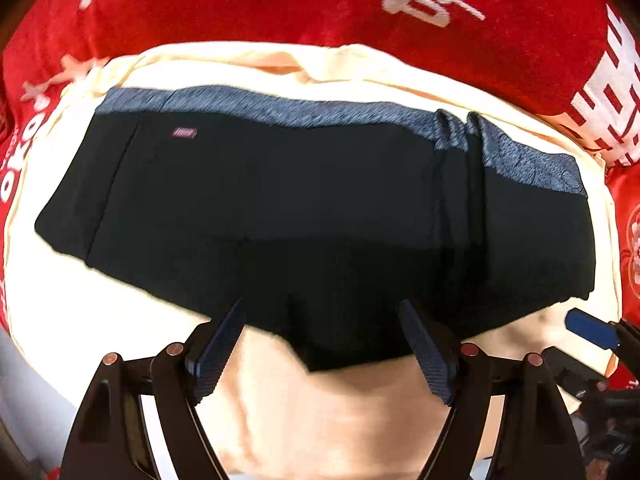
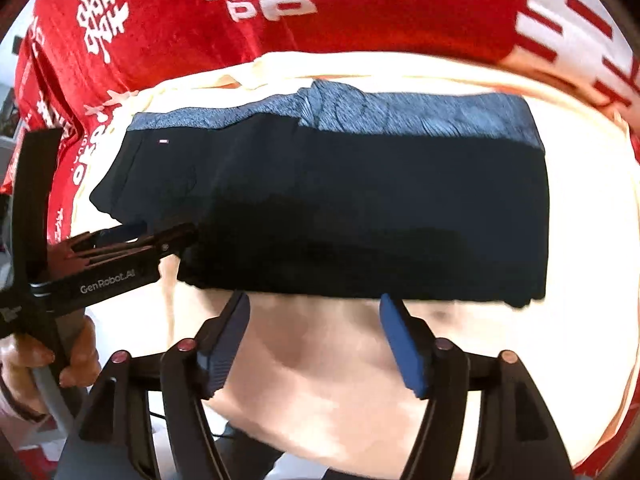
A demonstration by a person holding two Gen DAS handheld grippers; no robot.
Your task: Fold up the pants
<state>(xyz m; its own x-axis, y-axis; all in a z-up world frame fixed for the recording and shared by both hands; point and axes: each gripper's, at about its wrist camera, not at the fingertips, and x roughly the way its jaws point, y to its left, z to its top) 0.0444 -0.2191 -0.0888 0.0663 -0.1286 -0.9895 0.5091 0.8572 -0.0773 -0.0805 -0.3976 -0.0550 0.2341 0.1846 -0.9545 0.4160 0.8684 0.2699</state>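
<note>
The dark pants (image 1: 280,208) lie folded into a compact block on the cream cloth (image 1: 120,320), grey waistband (image 1: 280,110) at the far edge, red printed fabric (image 1: 400,40) beyond. The left gripper (image 1: 322,316) hovers at the near edge, jaws wide and empty; the right gripper (image 2: 314,300) does likewise

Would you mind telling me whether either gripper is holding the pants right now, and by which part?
Nothing is held: the left gripper and right gripper are both open at the near edge of the pants.
</note>
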